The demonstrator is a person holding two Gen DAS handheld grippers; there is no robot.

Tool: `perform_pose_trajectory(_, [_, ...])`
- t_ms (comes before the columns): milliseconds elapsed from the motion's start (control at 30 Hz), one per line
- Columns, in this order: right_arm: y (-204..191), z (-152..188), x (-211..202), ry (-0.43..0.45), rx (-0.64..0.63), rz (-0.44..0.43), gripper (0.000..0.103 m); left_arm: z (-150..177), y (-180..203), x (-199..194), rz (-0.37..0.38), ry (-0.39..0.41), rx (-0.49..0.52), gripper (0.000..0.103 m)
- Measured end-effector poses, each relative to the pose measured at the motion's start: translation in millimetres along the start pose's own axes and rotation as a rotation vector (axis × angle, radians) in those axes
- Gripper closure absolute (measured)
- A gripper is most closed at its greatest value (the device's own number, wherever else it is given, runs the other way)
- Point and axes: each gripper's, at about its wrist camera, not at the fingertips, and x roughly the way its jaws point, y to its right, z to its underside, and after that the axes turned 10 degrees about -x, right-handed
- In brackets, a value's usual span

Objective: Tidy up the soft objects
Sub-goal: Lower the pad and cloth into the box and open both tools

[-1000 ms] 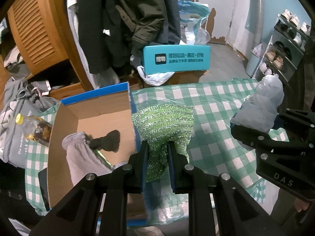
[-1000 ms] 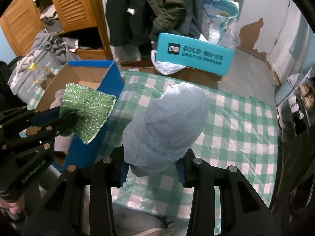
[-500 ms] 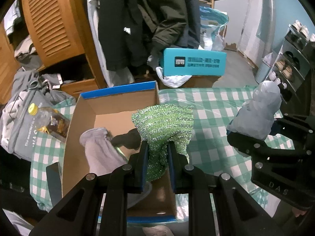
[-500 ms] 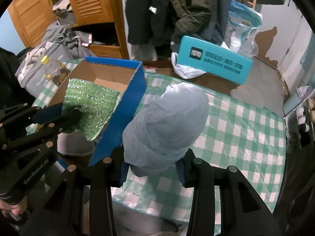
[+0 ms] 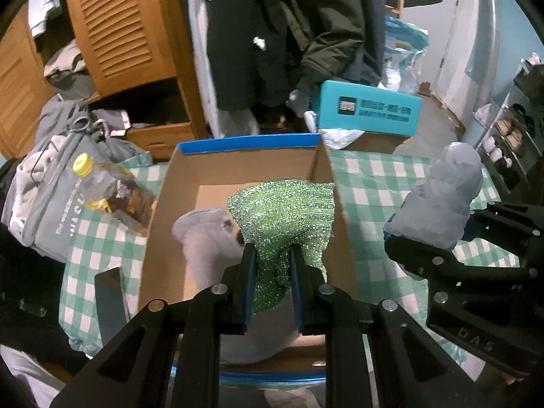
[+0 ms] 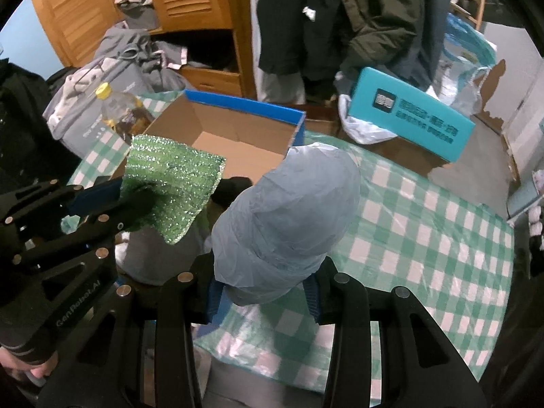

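Note:
My left gripper is shut on a glittery green cloth, holding it over the open cardboard box with blue edges. A grey sock and a dark sock lie on the box floor. My right gripper is shut on a pale blue-grey soft bundle, which hangs above the box's right wall and the checked tablecloth. In the right wrist view the left gripper and its green cloth are at the left. In the left wrist view the right gripper's bundle is at the right.
A bottle with a yellow cap lies left of the box beside a grey bag. A teal carton stands beyond the table. Hanging coats, a wooden louvred cabinet and a shoe rack surround the table.
Both grippers have moved left toward the box. The green cloth, earlier over the tablecloth beside the box, is now above the box's inside. The blue-grey bundle has come up to the box's right wall.

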Motion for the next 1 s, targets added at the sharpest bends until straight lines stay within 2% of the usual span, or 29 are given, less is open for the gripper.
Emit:
perform_pose_trajectory(333, [-21.2,-18.1,27.8,-0.033,-0.023,-0.055,0.064,-0.4,-35.5,22.0,-0.043,-0.039,-0.054,0.084])
perform_pose_trajectory(667, [-30.3,-26.1,53.8,-0.072,-0.041,-0.071,0.062,5.0,-48.5,43.1,-0.059,-0.092,-0.075,0.083])
perform_pose_trajectory(767, [-29.4,-27.1,55.3,-0.071,-0.037,-0.065,0.061,6.0,-49.6,46.3,-0.068,-0.105,-0.081,0.075])
perform_pose_trajectory(867, [-29.5,-27.1,54.9,-0.068,-0.046,-0.052,0.050,6.0,-49.5,44.1,-0.072,-0.099,-0.078,0.068])
perform_pose_trajectory(900, [-29.1,-26.8,54.4,-0.065,-0.048,-0.047,0.044,5.8,-49.9,43.3,-0.073,-0.095,-0.077,0.066])
perform_pose_trajectory(1000, [-26.8,-26.6,52.1,-0.056,-0.048,-0.039,0.039,4.0,-50.6,39.8,-0.081,-0.090,-0.078,0.056])
